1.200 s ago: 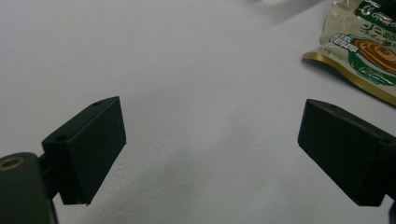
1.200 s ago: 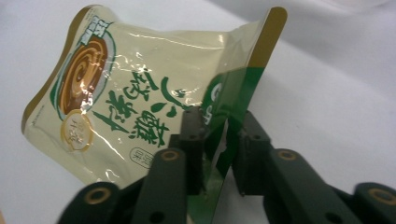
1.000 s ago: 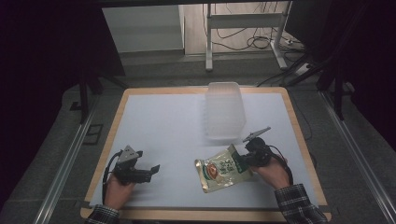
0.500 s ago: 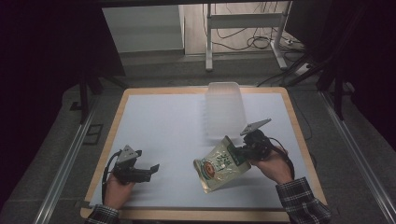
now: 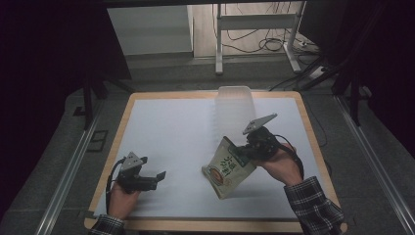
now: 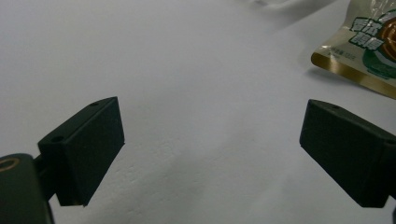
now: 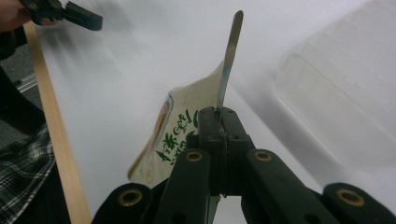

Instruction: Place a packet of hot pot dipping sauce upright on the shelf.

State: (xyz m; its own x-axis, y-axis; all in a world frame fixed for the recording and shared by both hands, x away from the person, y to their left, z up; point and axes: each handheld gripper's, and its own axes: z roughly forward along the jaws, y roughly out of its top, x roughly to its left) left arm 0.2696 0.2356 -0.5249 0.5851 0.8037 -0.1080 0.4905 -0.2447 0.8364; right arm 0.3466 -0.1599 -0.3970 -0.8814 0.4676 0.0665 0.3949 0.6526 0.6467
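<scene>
The white-topped table with a light wooden rim (image 5: 161, 122) is serving as the landmark. A clear, rectangular plastic container (image 5: 235, 105) is standing on the table's far half, near the far edge and slightly right of centre.

The right gripper (image 5: 243, 152) is gripping a cream and gold foil snack pouch with green lettering (image 5: 226, 169) by its upper edge; in the right gripper view the two black jaws are pressing together on the pouch (image 7: 180, 128) edge. The pouch is hanging tilted on the near side of the container, over the table's near-right area; whether its lower corner is touching the surface cannot be told. The right hand (image 5: 281, 164) is wrapping the gripper body, with a plaid sleeve (image 5: 313, 205) behind it.

The left gripper (image 5: 159, 175) is sitting low over the table's near-left area, held by the left hand (image 5: 122, 198). In the left gripper view its jaws are standing wide apart with nothing between them, and the pouch (image 6: 369, 51) is showing farther off at upper right.
</scene>
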